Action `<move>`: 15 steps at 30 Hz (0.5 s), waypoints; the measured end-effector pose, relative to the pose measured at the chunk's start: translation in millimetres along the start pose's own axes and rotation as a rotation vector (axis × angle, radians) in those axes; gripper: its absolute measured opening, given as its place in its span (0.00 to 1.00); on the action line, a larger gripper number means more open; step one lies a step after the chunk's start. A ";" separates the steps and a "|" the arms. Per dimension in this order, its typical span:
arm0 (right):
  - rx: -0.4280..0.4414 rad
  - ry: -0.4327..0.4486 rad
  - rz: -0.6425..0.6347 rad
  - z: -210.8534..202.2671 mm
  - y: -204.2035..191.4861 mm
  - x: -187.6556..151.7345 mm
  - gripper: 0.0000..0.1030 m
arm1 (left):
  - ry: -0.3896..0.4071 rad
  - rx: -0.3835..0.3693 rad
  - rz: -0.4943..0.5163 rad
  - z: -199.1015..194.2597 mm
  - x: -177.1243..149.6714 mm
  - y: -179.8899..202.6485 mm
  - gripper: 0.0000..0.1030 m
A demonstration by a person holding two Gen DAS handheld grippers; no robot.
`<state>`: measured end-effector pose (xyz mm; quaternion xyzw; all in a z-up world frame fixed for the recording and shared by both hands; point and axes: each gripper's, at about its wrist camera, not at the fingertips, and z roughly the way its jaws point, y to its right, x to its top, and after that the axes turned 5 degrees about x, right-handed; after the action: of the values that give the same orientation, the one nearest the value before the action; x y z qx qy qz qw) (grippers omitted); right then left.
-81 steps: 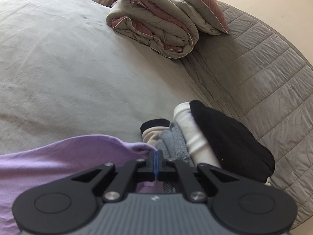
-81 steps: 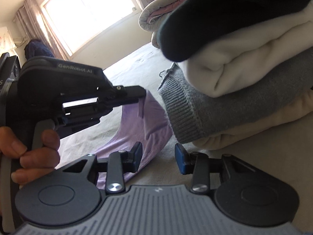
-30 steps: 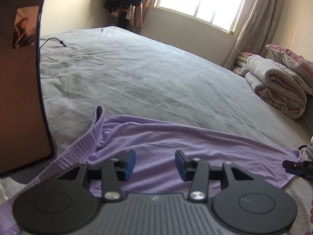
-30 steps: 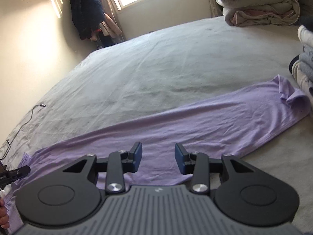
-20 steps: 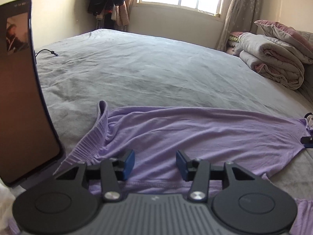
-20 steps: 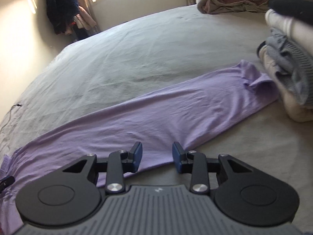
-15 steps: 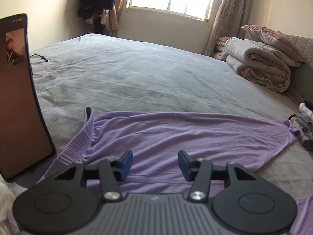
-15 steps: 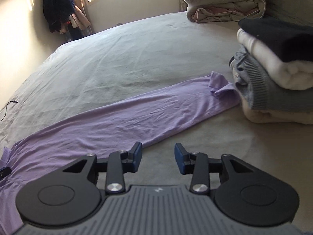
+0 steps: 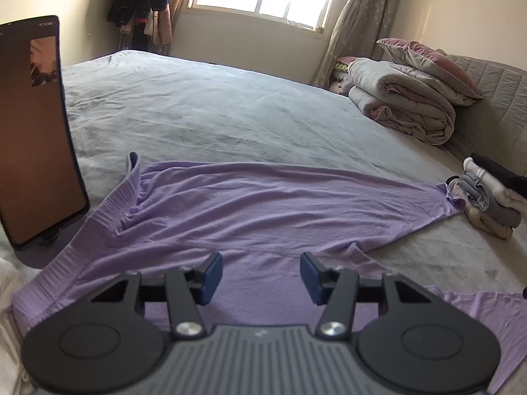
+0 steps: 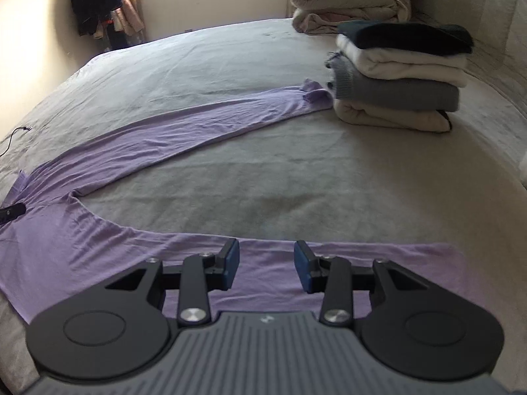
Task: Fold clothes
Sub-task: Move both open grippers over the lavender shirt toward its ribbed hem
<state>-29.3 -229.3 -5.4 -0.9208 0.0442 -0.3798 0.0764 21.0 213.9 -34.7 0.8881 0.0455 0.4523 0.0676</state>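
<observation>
One purple garment (image 9: 263, 204), four folded clothes stacked (image 10: 398, 75), one phone (image 9: 33, 131), two grippers

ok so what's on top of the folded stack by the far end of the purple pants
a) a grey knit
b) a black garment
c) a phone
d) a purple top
b: in the right wrist view the folded stack has a black garment on top, with a white piece, a grey knit and a cream piece below it, beside the far end of the purple pants.
</observation>
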 end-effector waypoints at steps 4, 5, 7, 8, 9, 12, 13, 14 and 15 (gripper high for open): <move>-0.127 0.002 0.047 -16.4 42.1 -3.2 0.40 | 0.000 0.005 0.000 -4.4 -3.2 -7.2 0.52; -0.156 -0.005 0.064 -19.5 52.1 -4.3 0.40 | 0.003 0.001 -0.005 -5.8 -2.7 -9.1 0.52; -0.197 -0.028 0.135 -23.2 73.2 -7.4 0.40 | 0.008 -0.005 -0.021 -7.3 -0.4 -11.2 0.52; -0.212 -0.037 0.172 -24.3 82.9 -9.1 0.40 | 0.010 -0.007 -0.029 -7.7 0.7 -12.0 0.52; -0.223 -0.044 0.200 -24.3 90.3 -10.7 0.40 | 0.007 -0.006 -0.037 -6.8 1.6 -12.0 0.52; -0.272 -0.066 0.256 -19.8 105.2 -14.6 0.40 | -0.007 0.007 -0.050 -2.7 2.6 -11.6 0.52; -0.279 -0.078 0.267 -17.2 107.0 -14.4 0.40 | -0.012 0.014 -0.049 -1.2 2.4 -11.4 0.52; -0.289 -0.090 0.271 -14.2 107.8 -13.7 0.40 | -0.026 0.030 -0.045 1.6 1.7 -11.5 0.52; -0.304 -0.101 0.263 -11.4 106.5 -12.1 0.40 | -0.041 0.047 -0.041 4.5 1.0 -11.7 0.52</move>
<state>-48.4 -333.6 -24.4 -0.9259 0.2169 -0.3091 -0.0126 24.9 225.3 -38.3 0.8973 0.0729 0.4315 0.0570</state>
